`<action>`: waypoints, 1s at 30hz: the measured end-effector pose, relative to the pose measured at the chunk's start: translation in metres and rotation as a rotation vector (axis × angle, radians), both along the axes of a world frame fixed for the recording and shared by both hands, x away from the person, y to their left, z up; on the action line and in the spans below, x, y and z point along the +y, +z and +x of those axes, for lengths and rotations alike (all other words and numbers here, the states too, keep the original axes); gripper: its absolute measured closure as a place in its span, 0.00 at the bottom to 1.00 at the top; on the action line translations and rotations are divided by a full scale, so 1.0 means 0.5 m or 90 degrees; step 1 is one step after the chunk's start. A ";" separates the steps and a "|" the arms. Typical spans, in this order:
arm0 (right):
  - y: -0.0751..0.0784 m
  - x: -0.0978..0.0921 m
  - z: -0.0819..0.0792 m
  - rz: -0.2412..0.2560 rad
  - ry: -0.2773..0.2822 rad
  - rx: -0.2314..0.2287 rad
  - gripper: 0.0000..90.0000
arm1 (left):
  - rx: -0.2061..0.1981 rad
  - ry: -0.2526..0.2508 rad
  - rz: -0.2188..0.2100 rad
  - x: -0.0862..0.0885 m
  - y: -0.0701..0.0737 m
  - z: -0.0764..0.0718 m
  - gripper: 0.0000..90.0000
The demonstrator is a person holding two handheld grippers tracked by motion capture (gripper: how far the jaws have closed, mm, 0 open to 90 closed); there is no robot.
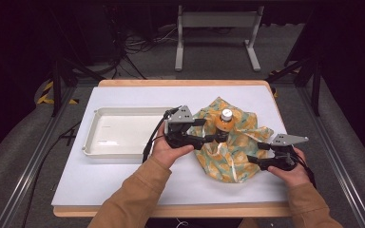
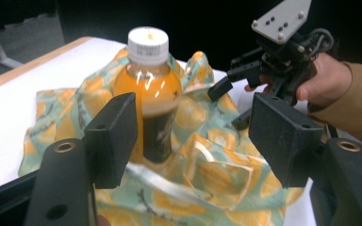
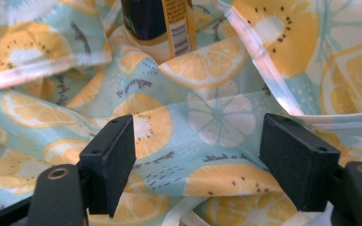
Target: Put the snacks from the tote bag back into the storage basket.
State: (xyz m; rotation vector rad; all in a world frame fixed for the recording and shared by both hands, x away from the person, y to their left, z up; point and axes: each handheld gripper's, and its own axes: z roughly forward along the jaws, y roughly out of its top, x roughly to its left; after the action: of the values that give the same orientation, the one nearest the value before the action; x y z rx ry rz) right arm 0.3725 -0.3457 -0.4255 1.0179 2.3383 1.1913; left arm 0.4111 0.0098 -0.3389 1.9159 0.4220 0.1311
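A bottle of orange drink [image 1: 225, 122] with a white cap stands upright on a crumpled cloth [image 1: 235, 142] printed with orange slices on pale teal. My left gripper [image 1: 221, 136] is open right beside the bottle, its jaws on either side of the lower bottle [image 2: 151, 99]. My right gripper [image 1: 255, 153] is open at the cloth's right edge, low over the fabric. In the right gripper view the cloth [image 3: 207, 117] lies between the spread jaws and the bottle's dark label [image 3: 162, 23] stands beyond. The right gripper [image 2: 231, 106] also shows in the left gripper view, held by a hand.
A white rectangular tray [image 1: 123, 151] lies on the white tabletop [image 1: 123, 185] left of the cloth, with nothing in it. Cables trail from the left gripper across the tray's right edge. A metal stand [image 1: 216, 21] sits on the floor beyond the table.
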 end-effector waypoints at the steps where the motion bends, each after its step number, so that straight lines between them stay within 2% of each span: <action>1: 0.002 -0.001 0.000 0.004 0.003 -0.005 0.30 | -0.001 -0.002 -0.003 -0.003 0.002 0.004 0.36; 4: 0.006 -0.002 -0.002 0.019 0.010 -0.017 0.30 | 0.003 -0.004 -0.007 -0.009 0.005 0.012 0.34; 5: 0.012 -0.004 -0.004 0.038 0.016 -0.026 0.30 | 0.002 -0.004 -0.010 -0.014 0.008 0.019 0.33; 7: 0.017 -0.005 -0.007 0.049 0.019 -0.035 0.30 | 0.004 -0.005 -0.014 -0.020 0.011 0.027 0.33; 16: 0.031 -0.012 -0.015 0.083 0.023 -0.068 0.31 | -0.027 0.012 -0.010 -0.049 0.018 0.050 0.29; 18: 0.036 -0.015 -0.017 0.095 0.022 -0.078 0.31 | -0.028 0.011 -0.011 -0.054 0.019 0.055 0.29; 23: 0.041 -0.019 -0.021 0.107 0.019 -0.091 0.31 | -0.021 0.002 -0.033 -0.070 0.018 0.068 0.28; 30: 0.046 -0.022 -0.023 0.126 0.017 -0.102 0.32 | -0.009 0.006 -0.037 -0.094 0.002 0.095 0.28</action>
State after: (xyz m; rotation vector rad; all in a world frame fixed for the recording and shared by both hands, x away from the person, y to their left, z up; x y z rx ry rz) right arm 0.3611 -0.3569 -0.4023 0.9169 2.1499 1.4816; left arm 0.4586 -0.0372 -0.3376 1.8552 0.4213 0.1368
